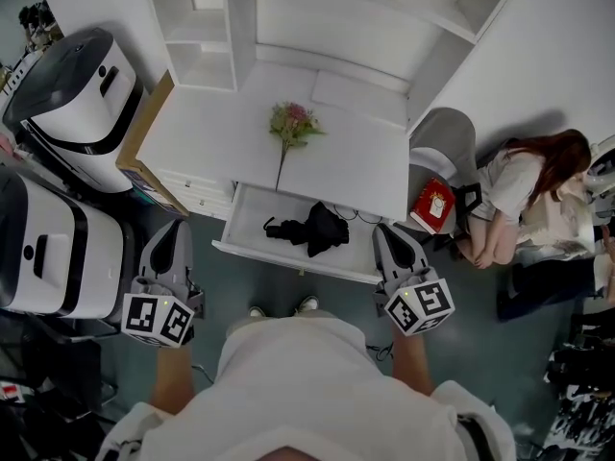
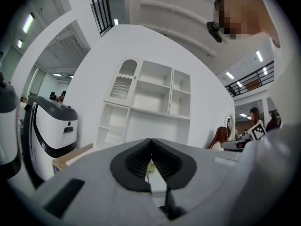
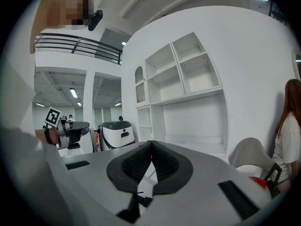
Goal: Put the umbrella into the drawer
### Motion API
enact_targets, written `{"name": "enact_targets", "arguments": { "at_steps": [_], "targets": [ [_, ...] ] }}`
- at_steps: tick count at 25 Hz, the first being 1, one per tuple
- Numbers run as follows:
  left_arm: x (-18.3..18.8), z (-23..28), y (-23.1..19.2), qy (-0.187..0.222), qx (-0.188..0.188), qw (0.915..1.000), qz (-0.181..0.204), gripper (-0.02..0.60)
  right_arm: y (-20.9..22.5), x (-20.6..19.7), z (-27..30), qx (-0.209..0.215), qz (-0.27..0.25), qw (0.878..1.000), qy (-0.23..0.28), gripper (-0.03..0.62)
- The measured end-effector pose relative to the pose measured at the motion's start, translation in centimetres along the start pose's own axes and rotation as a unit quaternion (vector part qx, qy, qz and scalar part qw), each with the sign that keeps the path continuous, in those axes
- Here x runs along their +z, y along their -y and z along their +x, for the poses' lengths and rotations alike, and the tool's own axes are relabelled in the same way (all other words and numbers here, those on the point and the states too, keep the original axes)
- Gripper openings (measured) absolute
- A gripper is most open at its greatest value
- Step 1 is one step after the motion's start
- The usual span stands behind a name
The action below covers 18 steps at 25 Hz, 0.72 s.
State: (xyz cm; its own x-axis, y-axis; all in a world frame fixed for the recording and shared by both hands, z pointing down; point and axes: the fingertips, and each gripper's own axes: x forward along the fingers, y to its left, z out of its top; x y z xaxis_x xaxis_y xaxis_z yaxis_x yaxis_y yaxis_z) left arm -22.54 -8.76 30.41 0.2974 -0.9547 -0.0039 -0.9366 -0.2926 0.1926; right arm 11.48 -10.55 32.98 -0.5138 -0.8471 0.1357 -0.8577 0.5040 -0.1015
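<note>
The black folded umbrella (image 1: 313, 229) lies inside the open white drawer (image 1: 288, 256), which is pulled out from under the white desk (image 1: 211, 137). My left gripper (image 1: 173, 229) hangs left of the drawer's front corner, shut with nothing in it. My right gripper (image 1: 386, 232) is beside the drawer's right end, also shut and empty. In the left gripper view the pads of the left gripper (image 2: 151, 141) meet at the tip. The right gripper view shows the right gripper (image 3: 151, 143) closed the same way. Both point level toward the desk.
A pink flower sprig (image 1: 291, 125) lies on the desk top. White shelves (image 1: 197, 32) rise behind it. Two white machines (image 1: 82, 94) and a cardboard box (image 1: 144, 128) stand at left. A grey chair (image 1: 442, 142), a red box (image 1: 432, 203) and a seated person (image 1: 524, 195) are at right.
</note>
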Motion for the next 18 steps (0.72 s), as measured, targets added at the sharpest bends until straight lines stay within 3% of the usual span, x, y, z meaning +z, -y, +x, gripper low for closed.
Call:
{"name": "enact_targets", "arguments": {
  "at_steps": [18],
  "targets": [
    [-2.3,-0.1,-0.3,-0.015,-0.033,0.9993,-0.01,0.014,-3.4,-2.6,-0.6,-0.016,0.002,1.0,-0.026,0.002]
  ]
}}
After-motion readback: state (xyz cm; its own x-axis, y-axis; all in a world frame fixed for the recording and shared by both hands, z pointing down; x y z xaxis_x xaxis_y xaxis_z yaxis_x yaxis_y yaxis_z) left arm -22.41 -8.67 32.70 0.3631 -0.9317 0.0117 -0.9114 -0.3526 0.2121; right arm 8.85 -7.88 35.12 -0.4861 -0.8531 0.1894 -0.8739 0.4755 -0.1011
